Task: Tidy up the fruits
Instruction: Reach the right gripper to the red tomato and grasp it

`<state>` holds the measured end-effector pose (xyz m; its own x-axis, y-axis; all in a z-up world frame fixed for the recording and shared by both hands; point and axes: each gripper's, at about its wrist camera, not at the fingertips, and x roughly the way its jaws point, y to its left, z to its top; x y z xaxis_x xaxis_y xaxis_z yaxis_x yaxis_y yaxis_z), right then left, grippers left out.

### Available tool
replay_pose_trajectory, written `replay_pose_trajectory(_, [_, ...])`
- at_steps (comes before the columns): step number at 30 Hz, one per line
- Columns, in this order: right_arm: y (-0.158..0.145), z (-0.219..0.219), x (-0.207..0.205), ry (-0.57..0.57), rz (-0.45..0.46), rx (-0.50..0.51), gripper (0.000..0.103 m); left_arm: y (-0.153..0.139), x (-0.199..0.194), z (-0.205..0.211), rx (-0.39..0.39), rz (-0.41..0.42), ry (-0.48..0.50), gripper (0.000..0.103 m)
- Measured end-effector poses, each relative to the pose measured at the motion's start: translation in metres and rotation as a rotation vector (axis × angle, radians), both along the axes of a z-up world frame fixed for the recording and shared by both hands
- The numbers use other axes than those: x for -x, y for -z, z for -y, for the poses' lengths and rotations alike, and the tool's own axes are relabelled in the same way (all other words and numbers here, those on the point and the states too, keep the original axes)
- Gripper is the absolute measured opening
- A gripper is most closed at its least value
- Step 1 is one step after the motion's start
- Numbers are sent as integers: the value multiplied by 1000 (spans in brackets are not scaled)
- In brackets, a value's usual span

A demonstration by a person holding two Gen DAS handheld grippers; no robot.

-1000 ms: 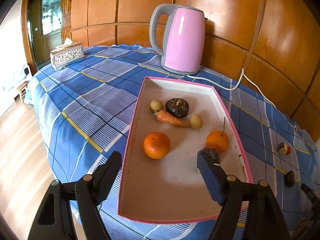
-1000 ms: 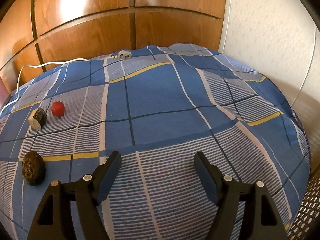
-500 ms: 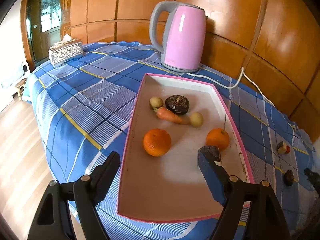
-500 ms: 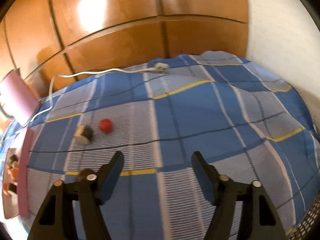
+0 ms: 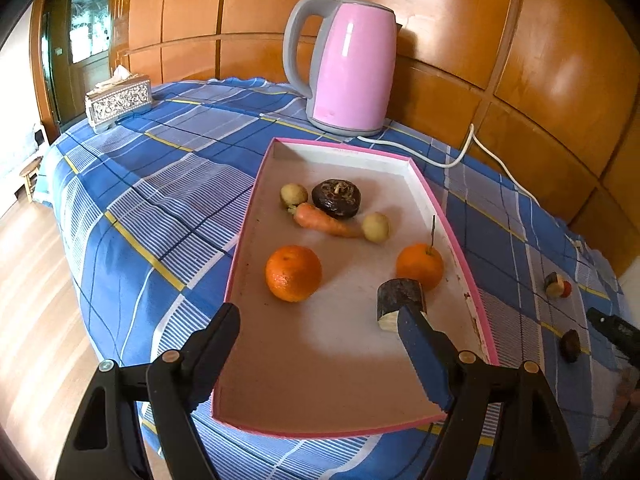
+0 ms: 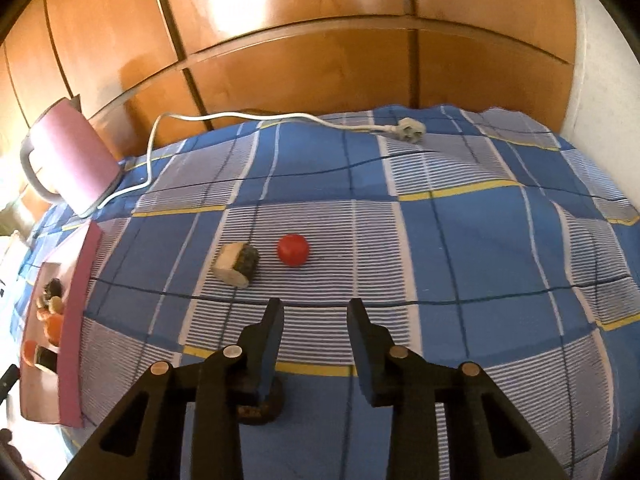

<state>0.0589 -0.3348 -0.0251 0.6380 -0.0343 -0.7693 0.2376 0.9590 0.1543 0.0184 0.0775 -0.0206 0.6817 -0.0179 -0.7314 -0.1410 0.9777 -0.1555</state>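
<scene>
A pink-rimmed tray [image 5: 456, 240] holds two oranges [image 5: 293, 272], a carrot [image 5: 324, 221], a dark round fruit [image 5: 336, 197], two small pale fruits and a dark cut piece [image 5: 400, 298] at my left gripper's right fingertip. My left gripper [image 5: 320, 330] is open above the tray's near half. My right gripper [image 6: 315, 320] is open, jaws narrowed, above the cloth. Ahead of it lie a red ball-like fruit [image 6: 293, 249] and a cut dark-skinned piece [image 6: 236, 264]. A dark brown fruit [image 6: 260, 404] lies under its left finger.
A pink kettle [image 5: 348, 68] stands behind the tray, its white cord [image 6: 256, 118] and plug trailing across the blue checked cloth. A tissue box [image 5: 118, 100] sits at the far left. The bed edge drops to a wooden floor on the left.
My right gripper swung left and forward toward the red fruit and cut piece, and its jaws narrowed. The dark cut piece now shows beside my left gripper's right finger in the tray.
</scene>
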Motion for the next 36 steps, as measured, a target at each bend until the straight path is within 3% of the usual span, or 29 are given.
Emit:
replay_pose_trajectory(10, [9,4,-25,9,-48,-39,33,2,4,22,-7,8,94,86])
replay_pose_trajectory(22, [11,-5,-62,-22,-71,20,33,5,8,40,6,11,205,86])
replay_pose_trajectory(30, [23,-14,-81,-49,-116,73,32,10,7,35,15,-1,188,87])
replay_pose_trajectory(32, [24,-14,-81,-43,-113,92,23,12,7,32,13,-3,172,88])
replay_pose_trajectory(36, [25,-15,-81,-64,-111,106,23,15,5,28,18,-17,146,89])
